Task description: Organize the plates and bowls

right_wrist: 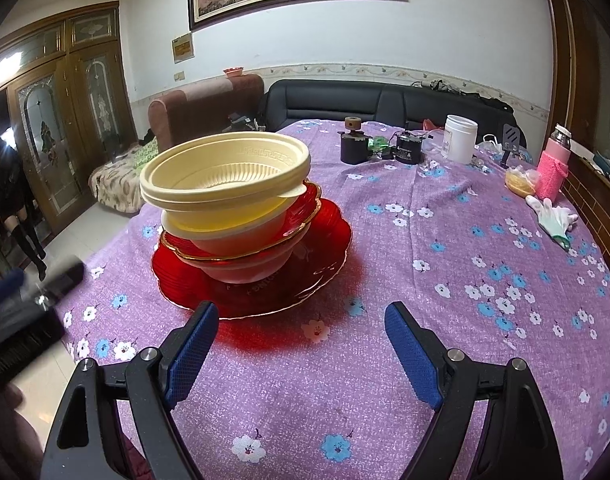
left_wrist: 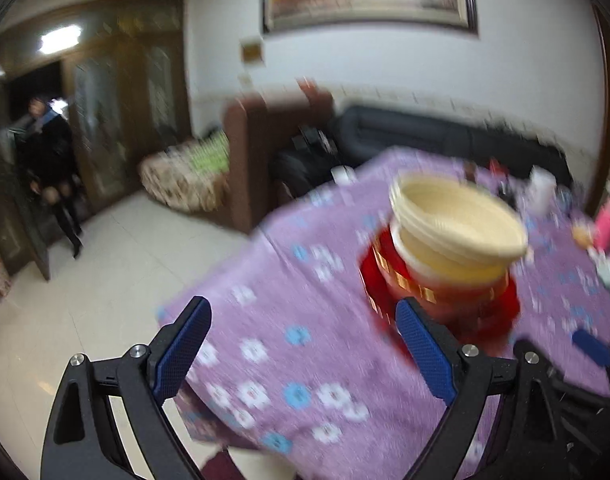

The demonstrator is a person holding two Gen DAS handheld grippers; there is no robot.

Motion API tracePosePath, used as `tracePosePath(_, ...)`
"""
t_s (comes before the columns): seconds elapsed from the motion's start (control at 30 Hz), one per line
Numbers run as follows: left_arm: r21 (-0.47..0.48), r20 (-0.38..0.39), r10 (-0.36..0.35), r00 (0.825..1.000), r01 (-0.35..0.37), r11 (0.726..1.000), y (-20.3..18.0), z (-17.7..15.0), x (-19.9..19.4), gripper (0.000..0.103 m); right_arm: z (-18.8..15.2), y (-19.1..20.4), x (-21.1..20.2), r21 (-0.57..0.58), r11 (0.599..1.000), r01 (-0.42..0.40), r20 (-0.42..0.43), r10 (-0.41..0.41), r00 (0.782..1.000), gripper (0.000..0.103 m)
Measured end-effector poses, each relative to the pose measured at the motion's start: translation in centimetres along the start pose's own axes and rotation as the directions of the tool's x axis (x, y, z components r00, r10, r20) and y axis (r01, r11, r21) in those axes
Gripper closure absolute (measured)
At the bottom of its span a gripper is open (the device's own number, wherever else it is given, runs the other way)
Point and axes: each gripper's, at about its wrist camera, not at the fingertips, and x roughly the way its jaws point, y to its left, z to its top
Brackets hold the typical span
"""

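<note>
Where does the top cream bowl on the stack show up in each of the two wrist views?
Left wrist view: the cream bowl sits right of centre, blurred, above the right blue finger pad.
Right wrist view: the cream bowl sits left of centre, topping the stack, above the left blue finger pad.
Shared landmark: the red plate under the stack, on the purple flowered tablecloth.
</note>
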Motion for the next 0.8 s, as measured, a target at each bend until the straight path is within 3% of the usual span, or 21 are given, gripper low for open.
tracePosePath(0.03,-0.015,0.033,-0.006,0.999,0.006,1.0,0.3,0.3,-0.6,0.0,0.0,0.0,0.0,0.0,1.0,-0.002,0.002,0.002,1.0,0.015)
tracePosePath(0.13,-0.036,0.08,-0.073,0.994,0.077,0.996,1.1,0.7,-1.5,0.0,0.1,0.1,-0.1,-0.009,1.0,-0.006,0.008,0.006,1.0,0.015)
tracePosePath(0.3,-0.009,0.004,-0.093,0.996,0.093,0.996,1.3,1.1,0.1,0.0,0.1,0.6,-0.4,-0.032,0.999,-0.02,0.023,0.021,1.0,0.015)
tracePosePath(0.47,-0.051,-0.071,-0.135,0.988,0.132,0.99,2.3,1.5,1.6,0.0,0.2,1.3,-0.8,-0.058,0.997,-0.043,0.045,0.046,0.998,0.014)
tracePosePath(0.8,-0.06,-0.086,-0.137,0.987,0.132,0.989,2.9,2.4,1.4,0.0,0.4,2.7,-0.8,-0.1,0.984,-0.144,0.03,0.148,0.989,0.014)
